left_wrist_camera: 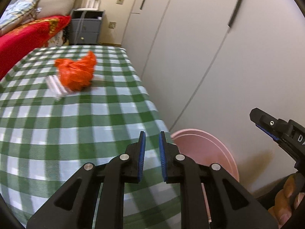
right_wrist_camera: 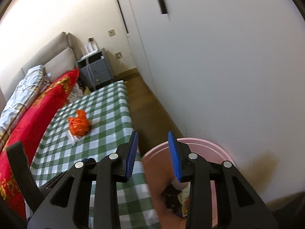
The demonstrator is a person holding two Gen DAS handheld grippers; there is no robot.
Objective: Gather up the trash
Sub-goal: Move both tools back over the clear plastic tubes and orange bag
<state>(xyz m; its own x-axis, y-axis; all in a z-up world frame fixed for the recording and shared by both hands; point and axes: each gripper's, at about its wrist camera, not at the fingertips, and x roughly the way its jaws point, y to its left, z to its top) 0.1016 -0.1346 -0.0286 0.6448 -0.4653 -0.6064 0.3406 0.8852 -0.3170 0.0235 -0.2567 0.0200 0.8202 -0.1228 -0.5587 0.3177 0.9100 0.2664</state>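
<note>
Jaws of both grippers stand parted and empty. Left gripper [left_wrist_camera: 152, 133], nearest in its own view, shows a narrow gap between its blue pads, poised over the near edge of the green-checked surface [left_wrist_camera: 57, 126]. Right gripper [right_wrist_camera: 153, 133], spread somewhat wider, hangs above the rim of the pink bin [right_wrist_camera: 213, 143], which sits on the floor just beside the surface and against the white wardrobe [right_wrist_camera: 228, 66]. Dark and pale scraps [right_wrist_camera: 177, 200] already lie in the bin's bottom. Farther off, near the middle of the surface, rests the remaining trash: a crumpled orange plastic bag [left_wrist_camera: 77, 72], touching and partly overlapping a white striped packet [left_wrist_camera: 55, 85]. Beyond lie a red blanket [left_wrist_camera: 24, 38] and a grey nightstand [left_wrist_camera: 85, 26]. Step in hand, by judgement: between a drop into the bin and the next pickup. The next move calls for a reach forward across the surface, jaws widened to span the bulky bag, then a close on its crumpled top.
</note>
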